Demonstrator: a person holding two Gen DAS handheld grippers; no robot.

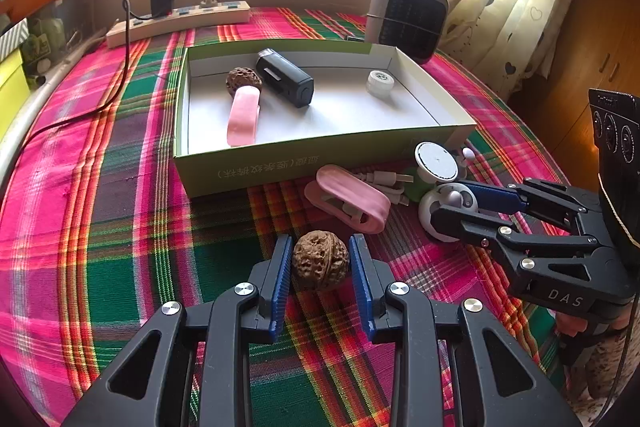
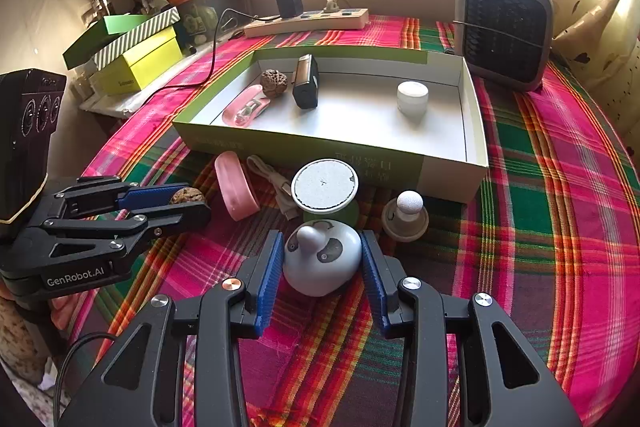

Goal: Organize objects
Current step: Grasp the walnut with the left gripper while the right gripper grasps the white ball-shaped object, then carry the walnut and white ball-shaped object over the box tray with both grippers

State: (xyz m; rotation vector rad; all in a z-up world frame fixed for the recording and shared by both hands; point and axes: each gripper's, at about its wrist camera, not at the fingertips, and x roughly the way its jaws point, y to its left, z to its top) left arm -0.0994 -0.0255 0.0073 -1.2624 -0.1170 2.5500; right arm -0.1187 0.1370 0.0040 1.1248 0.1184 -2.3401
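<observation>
A: Step?
B: Pickup. My left gripper (image 1: 318,259) was spread around the brown wrinkled walnut (image 1: 320,259) on the plaid cloth (image 1: 120,227); pads beside it, contact unclear. My right gripper (image 2: 322,259) straddled the white domed plastic gadget (image 2: 323,259), also spread.
A: Next?
B: Probably squeeze, lift, carry ahead into the green-sided cardboard tray (image 1: 320,151).

Both wrist views low, close, facing the window, sharing the box (image 1: 320,163) (image 2: 304,147)
</observation>
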